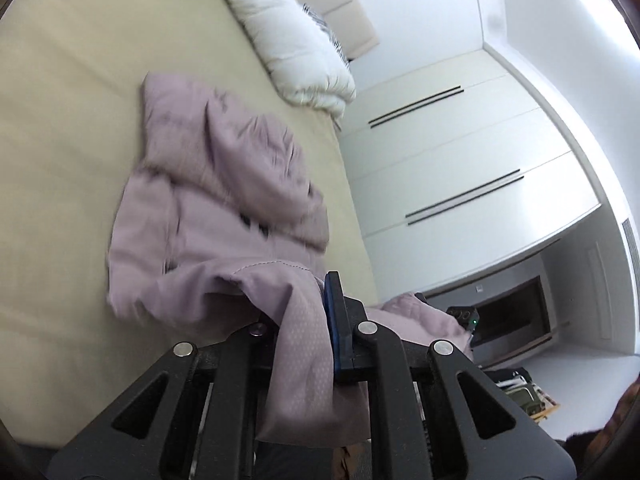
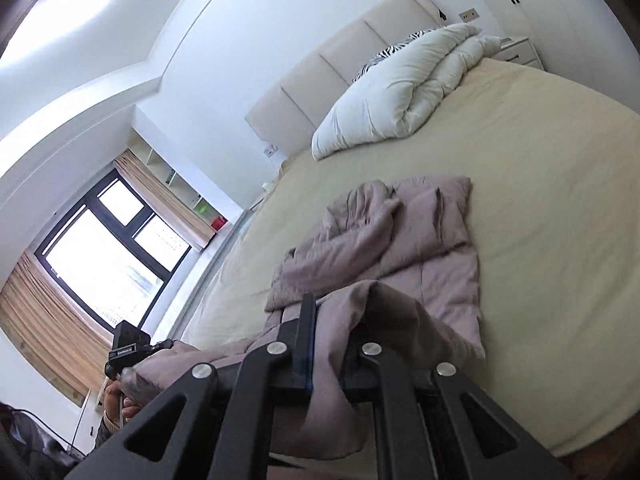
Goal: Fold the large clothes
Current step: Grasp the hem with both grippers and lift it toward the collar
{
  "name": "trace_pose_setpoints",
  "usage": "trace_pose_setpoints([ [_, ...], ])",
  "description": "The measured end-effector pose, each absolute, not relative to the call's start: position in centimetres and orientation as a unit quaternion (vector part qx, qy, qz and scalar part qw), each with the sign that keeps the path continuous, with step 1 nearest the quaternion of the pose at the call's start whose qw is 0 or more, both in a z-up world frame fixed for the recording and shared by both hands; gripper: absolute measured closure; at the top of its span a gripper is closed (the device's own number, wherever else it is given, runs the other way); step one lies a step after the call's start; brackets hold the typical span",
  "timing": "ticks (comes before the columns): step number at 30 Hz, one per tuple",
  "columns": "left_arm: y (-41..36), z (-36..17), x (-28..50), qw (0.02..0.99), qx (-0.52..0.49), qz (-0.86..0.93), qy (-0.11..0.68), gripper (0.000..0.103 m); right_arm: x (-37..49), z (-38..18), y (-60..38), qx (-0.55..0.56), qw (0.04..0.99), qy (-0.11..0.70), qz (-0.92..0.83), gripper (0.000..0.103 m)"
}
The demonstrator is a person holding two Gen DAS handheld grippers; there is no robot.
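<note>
left gripper (image 1: 320,320): clamped tight on near hem of mauve padded coat (image 1: 224,184) | right gripper (image 2: 320,344): clamped tight on same hem | coat: on beige bed (image 1: 60,120), long axis near-to-far, hood end far toward white duvet (image 2: 400,92) | step: lifting hem for lengthwise fold | next: likely carry hem evenly toward hood

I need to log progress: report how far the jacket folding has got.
Done: the mauve jacket lies on the bed, its far part bunched. In hand: the left gripper and right gripper are each shut on its near hem, raised off the bed. Left: carrying the hem over and smoothing the fold.
</note>
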State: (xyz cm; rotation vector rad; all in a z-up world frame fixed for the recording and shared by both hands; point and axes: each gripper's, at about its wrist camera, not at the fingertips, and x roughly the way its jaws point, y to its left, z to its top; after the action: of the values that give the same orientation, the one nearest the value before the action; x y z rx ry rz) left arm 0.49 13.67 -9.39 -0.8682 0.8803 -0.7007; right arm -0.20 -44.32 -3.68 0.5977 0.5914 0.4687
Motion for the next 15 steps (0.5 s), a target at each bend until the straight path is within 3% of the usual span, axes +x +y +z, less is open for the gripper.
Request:
trace_pose_setpoints([
  [9, 13.8, -7.7, 17.6, 0.777, -0.41, -0.285, 0.384, 0.092, 14.7, -0.7, -44.3, 0.29, 0.906, 0.254, 0.171, 0.094],
  [15, 14.8, -11.2, 28.5, 0.787, -0.422, -0.239, 0.382, 0.092, 25.4, -2.5, -45.2, 0.293, 0.911, 0.265, 0.117, 0.094],
])
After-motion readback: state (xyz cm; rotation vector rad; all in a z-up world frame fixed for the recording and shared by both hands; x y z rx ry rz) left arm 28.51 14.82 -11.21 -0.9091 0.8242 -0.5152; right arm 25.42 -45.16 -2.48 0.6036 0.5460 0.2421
